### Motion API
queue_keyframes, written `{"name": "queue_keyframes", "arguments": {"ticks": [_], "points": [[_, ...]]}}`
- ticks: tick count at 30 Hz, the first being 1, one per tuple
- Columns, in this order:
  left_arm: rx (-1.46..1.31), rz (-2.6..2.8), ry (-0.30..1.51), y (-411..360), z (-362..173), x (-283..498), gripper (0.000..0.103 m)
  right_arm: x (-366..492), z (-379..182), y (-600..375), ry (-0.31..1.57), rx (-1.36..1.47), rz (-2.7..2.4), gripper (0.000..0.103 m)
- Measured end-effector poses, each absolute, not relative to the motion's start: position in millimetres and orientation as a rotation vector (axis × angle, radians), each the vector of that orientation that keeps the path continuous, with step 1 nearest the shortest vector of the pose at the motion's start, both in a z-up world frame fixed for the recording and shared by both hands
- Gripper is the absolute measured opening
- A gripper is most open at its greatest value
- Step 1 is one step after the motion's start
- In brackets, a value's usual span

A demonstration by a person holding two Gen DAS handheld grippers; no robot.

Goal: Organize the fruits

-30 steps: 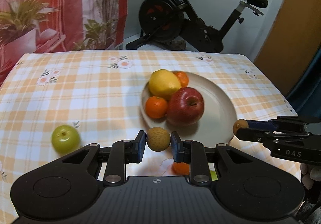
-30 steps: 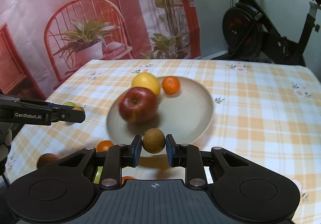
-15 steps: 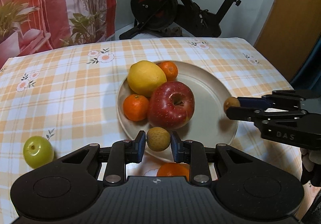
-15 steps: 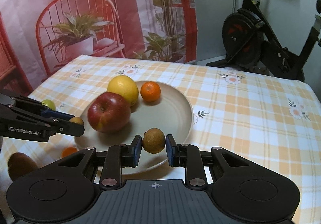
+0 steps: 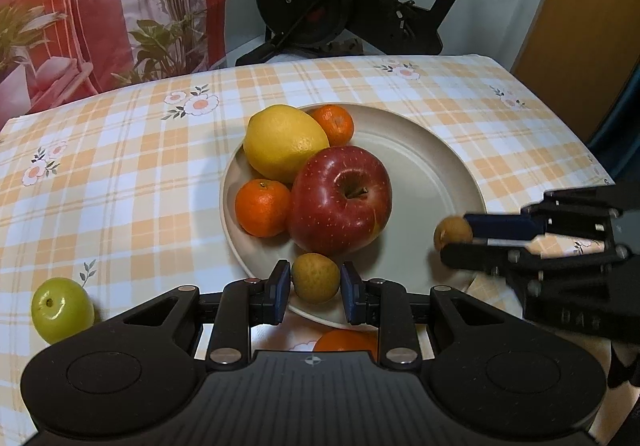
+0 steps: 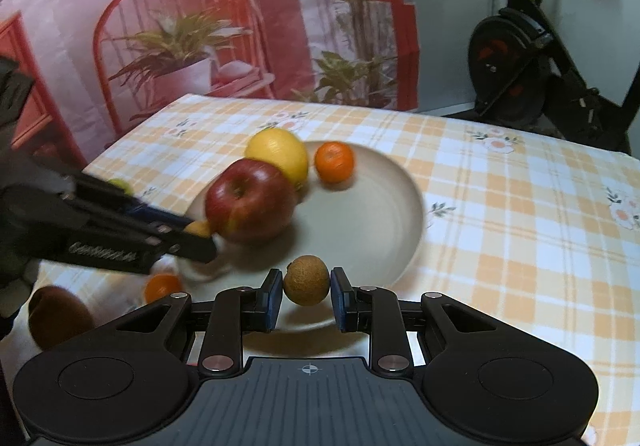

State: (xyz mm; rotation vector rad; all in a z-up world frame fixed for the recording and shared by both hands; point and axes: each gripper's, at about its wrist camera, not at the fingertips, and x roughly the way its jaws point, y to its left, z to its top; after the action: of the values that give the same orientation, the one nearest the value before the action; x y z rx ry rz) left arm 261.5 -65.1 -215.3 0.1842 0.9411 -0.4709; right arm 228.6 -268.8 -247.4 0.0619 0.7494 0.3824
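Left hand-held gripper is pinching a small yellow-brown fruit between its blue pads, hanging over the near rim of the plate. Right hand-held gripper is pinching a small brown rough-skinned fruit the same way, also over the plate's near edge as its own view shows it. In the left wrist view the right gripper is reaching in from the right with its fruit over the plate's right side.

The beige plate is sitting on the worktop, which is wearing an orange-and-white checked cloth with flower prints. On the plate's left half: a red apple, a lemon touching it behind, one mandarin just beside the apple's left, a second mandarin behind the lemon. The plate's right half is lying bare.

Off the plate on the cloth: a green fruit well to the left, an orange fruit partly hidden under the left gripper, and a brown fruit, blurred, at the lower left of the right wrist view.

Behind the worktop, an exercise bike and a printed backdrop are standing.
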Motion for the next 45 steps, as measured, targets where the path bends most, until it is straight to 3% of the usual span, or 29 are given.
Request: {"name": "queue_keyframes", "arguments": {"ticks": [25, 45], "points": [[0.127, -0.459, 0.902, -40, -191, 252, 0.029, 207, -236, -251, 0.757, 0.016, 0.383, 0.025], [0.084, -0.295, 0.828, 59, -156, 240, 0.029, 177, -223, -238, 0.742, 0.038, 0.373, 0.025]]}}
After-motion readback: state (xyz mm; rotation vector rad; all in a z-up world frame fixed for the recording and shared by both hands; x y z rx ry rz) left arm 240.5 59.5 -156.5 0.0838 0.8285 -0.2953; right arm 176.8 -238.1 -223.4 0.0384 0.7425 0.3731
